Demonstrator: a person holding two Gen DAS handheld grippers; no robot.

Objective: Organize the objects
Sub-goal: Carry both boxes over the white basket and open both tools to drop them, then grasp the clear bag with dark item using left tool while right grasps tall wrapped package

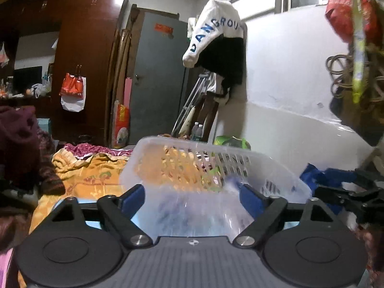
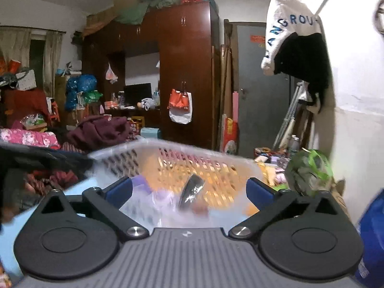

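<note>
A translucent slotted plastic basket (image 2: 192, 165) sits just ahead of the spread jaws, a dark curved object (image 2: 192, 190) inside it, an orange patterned cloth (image 1: 88, 170) behind.

A translucent white slotted basket (image 1: 216, 168) sits on an orange patterned cloth (image 1: 91, 170); blue-padded black tongs (image 2: 189, 189).

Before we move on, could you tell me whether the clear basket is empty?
Not empty: a dark rounded object lies inside the clear plastic basket; motion blur hides what it is.
</note>
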